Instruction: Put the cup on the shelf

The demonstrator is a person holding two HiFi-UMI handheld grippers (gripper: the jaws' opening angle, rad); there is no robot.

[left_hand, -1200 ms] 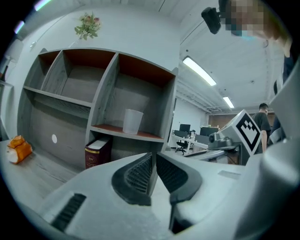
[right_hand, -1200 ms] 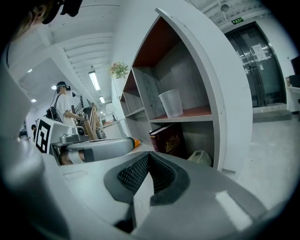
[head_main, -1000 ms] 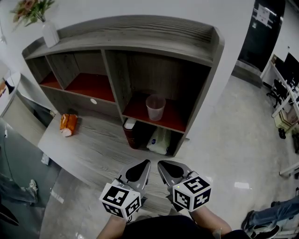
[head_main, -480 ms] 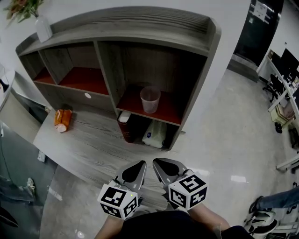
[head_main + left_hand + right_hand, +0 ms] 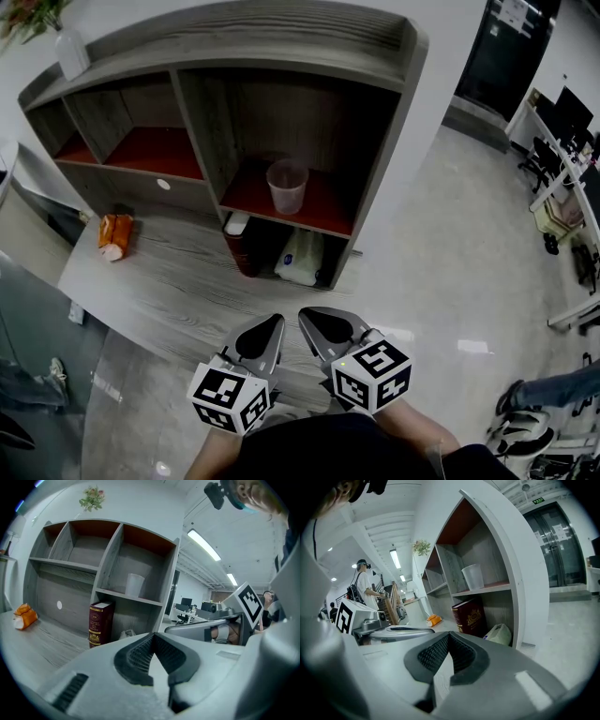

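A translucent white cup (image 5: 287,186) stands upright on the red shelf board (image 5: 323,208) in the right compartment of the grey wooden shelf unit; it also shows in the left gripper view (image 5: 134,584) and the right gripper view (image 5: 473,576). My left gripper (image 5: 272,322) and right gripper (image 5: 307,317) hover side by side near the desk's front edge, well short of the shelf. Both are shut, tips together, with nothing between the jaws (image 5: 152,637) (image 5: 447,636).
Under the cup's shelf stand a dark red book (image 5: 240,246) and a white bag (image 5: 298,260). An orange packet (image 5: 113,235) lies on the grey desk (image 5: 178,286) at the left. A vase with flowers (image 5: 67,47) tops the unit. A person stands far off (image 5: 365,590).
The shelf and desk have slid left and up in the head view as the camera shifted. Both grippers stay shut and side by side, the left one slightly lower.
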